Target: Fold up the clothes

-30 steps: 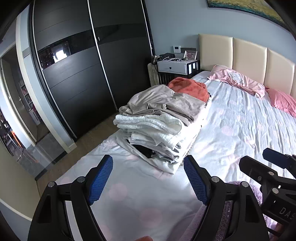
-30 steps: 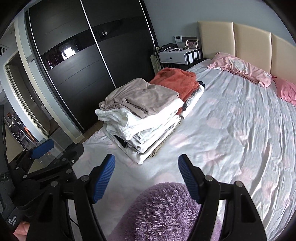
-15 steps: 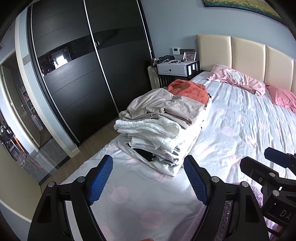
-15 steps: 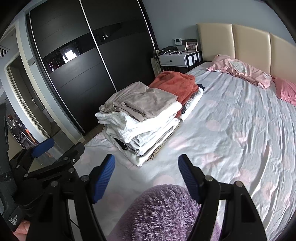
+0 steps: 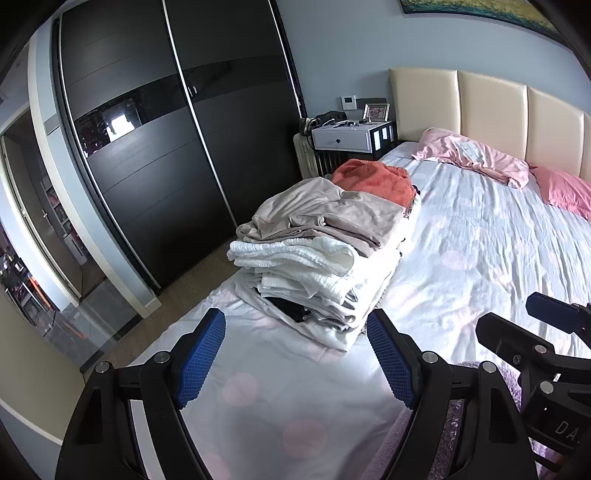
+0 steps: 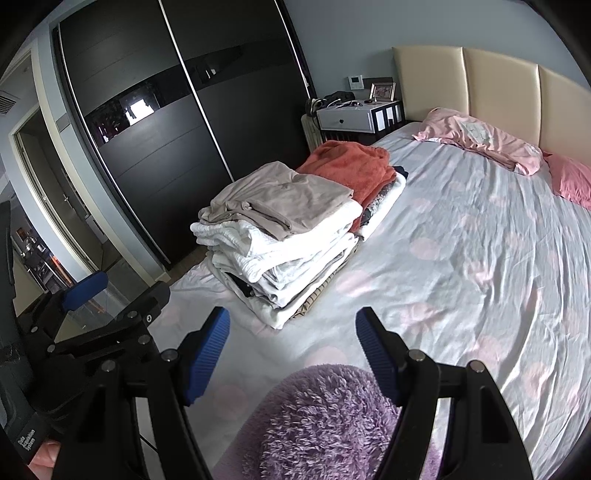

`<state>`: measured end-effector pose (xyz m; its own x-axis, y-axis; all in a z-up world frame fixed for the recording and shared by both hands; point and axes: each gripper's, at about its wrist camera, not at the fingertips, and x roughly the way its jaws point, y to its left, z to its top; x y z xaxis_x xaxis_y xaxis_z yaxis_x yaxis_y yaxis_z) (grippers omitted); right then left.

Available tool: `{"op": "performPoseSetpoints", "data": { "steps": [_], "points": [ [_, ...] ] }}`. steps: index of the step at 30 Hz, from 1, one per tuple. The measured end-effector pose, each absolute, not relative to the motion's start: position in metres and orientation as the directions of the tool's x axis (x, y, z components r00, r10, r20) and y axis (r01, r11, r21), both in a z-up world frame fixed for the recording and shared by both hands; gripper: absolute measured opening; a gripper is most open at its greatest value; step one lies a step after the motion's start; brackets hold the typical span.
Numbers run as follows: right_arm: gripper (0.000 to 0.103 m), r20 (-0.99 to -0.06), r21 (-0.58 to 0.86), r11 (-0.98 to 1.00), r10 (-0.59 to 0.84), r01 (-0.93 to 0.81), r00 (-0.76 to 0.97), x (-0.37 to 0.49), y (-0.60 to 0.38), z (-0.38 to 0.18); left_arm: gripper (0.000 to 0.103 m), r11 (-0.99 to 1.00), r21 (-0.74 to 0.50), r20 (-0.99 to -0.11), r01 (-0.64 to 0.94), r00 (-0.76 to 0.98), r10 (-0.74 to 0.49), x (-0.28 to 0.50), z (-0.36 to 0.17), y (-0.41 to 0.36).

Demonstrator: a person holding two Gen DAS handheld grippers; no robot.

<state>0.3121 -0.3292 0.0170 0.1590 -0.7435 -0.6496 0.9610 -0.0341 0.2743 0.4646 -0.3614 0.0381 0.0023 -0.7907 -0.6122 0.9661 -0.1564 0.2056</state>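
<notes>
Purple fleece lies below your released right hand-held gripper; your left hand-held gripper, also released, faces the clothes stack.

The purple garment runs off the bottom edge in the right wrist view; in the left wrist view the left gripper's frame covers all but a strip of it. The stack hides its lower layers: a dark item shows only as a sliver between white folds, its kind unclear. The orange garment lies partly behind the beige top piece. The painting is cut by the top edge. The items on the nightstand are too small to identify. The right gripper is cut by the right edge.
</notes>
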Motion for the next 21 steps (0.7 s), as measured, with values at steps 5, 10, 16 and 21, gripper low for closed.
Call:
{"op": "performPoseSetpoints", "data": {
  "steps": [5,10,16,21],
  "points": [
    [0.070,-0.652,0.270,-0.031,-0.741,0.962,0.159,0.313,-0.327,0.018,0.080,-0.156,0.205,-0.609,0.966,0.001,-0.793,0.465,0.039,-0.359],
    [0.070,-0.652,0.270,-0.035,-0.742,0.962,0.156,0.313,-0.326,0.018,0.080,-0.157,0.210,-0.603,0.965,0.001,-0.798,0.465,0.041,-0.356],
    [0.070,-0.648,0.269,-0.033,-0.746,0.963,0.155,0.314,-0.323,0.019,0.080,-0.162,0.215,-0.600,0.963,0.000,-0.800,0.462,0.042,-0.352],
    [0.070,-0.647,0.265,-0.029,-0.746,0.964,0.155,0.315,-0.322,0.019,0.080,-0.160,0.217,-0.598,0.963,0.001,-0.802,0.462,0.043,-0.351]
  ]
}}
